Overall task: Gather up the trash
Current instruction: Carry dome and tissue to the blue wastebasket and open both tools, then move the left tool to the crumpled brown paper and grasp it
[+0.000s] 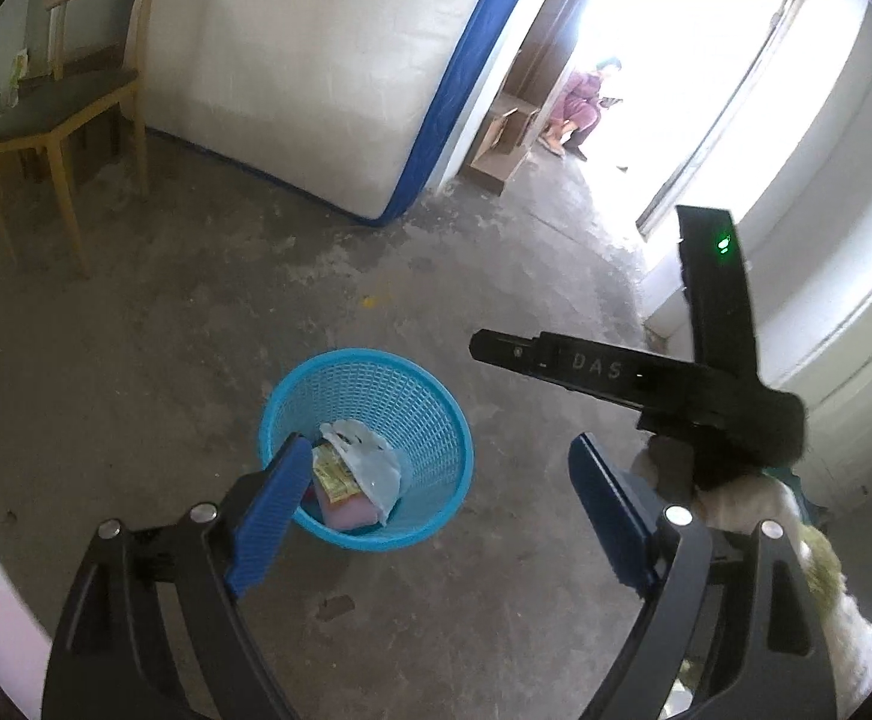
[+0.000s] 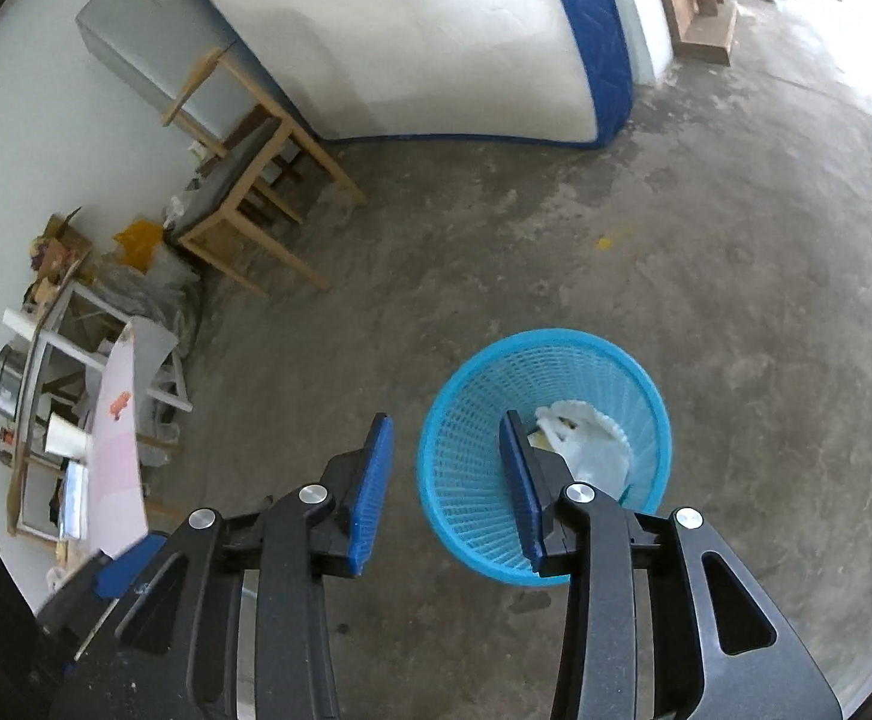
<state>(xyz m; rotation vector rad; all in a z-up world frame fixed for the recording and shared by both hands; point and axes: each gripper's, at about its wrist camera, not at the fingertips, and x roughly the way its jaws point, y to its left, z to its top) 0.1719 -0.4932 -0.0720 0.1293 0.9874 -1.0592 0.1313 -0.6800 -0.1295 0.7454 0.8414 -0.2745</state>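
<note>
Now both grippers, left (image 1: pixel 436 504) and right (image 2: pixel 445 492), hang empty with ribbed blue pads apart over the round turquoise mesh-plastic basket (image 1: pixel 430 396) holding a crumpled white bag (image 1: pixel 370 462).

Colour rundown: the basket (image 1: pixel 418 396) is bright turquoise with an open lattice mesh all round. Inside it sit a white plastic bag (image 1: pixel 364 462), a yellow printed packet (image 1: pixel 331 471) and something pink (image 1: pixel 349 510). Both the left gripper (image 1: pixel 436 516) and the right gripper (image 2: pixel 448 492) have black arms with ribbed blue pads. The floor (image 2: pixel 556 276) is mottled grey. The mattress (image 2: pixel 436 42) is white with quilted blue edging, and the chair (image 1: pixel 64 120) has a pale wood frame with a grey seat.
</note>
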